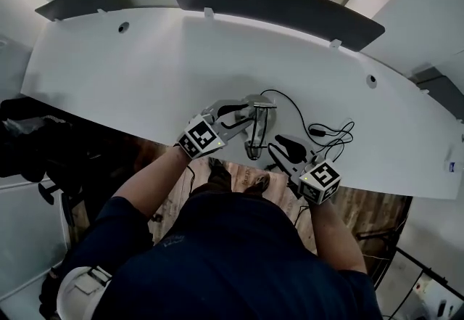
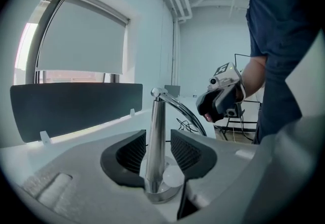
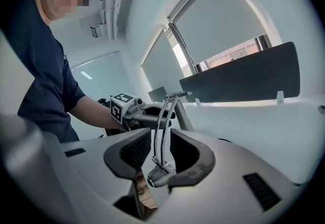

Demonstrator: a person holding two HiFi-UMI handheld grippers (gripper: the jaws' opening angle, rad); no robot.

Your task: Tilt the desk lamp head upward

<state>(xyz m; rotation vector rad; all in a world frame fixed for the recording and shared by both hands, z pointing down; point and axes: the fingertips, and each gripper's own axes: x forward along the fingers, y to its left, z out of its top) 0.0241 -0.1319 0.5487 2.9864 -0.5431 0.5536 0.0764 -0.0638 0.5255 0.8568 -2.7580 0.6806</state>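
A chrome desk lamp (image 1: 258, 117) stands near the white desk's front edge, its thin arm curving down to the small head (image 1: 252, 151). My left gripper (image 1: 243, 114) is open, and its dark pads flank the upright post (image 2: 155, 136) above the round base (image 2: 161, 191) with a gap on each side. My right gripper (image 1: 279, 146) is open too. Its jaws straddle the twin-rod arm (image 3: 162, 126) just above the head (image 3: 156, 176) without pressing on it. Across the lamp, each gripper view shows the other: the right gripper (image 2: 221, 99) and the left gripper (image 3: 146, 112).
The lamp's black cable (image 1: 328, 133) lies looped on the desk (image 1: 130, 72) to the right. A dark divider panel (image 1: 275, 1) runs along the far edge. The desk's front edge is right under my grippers, with wooden floor (image 1: 362, 202) below.
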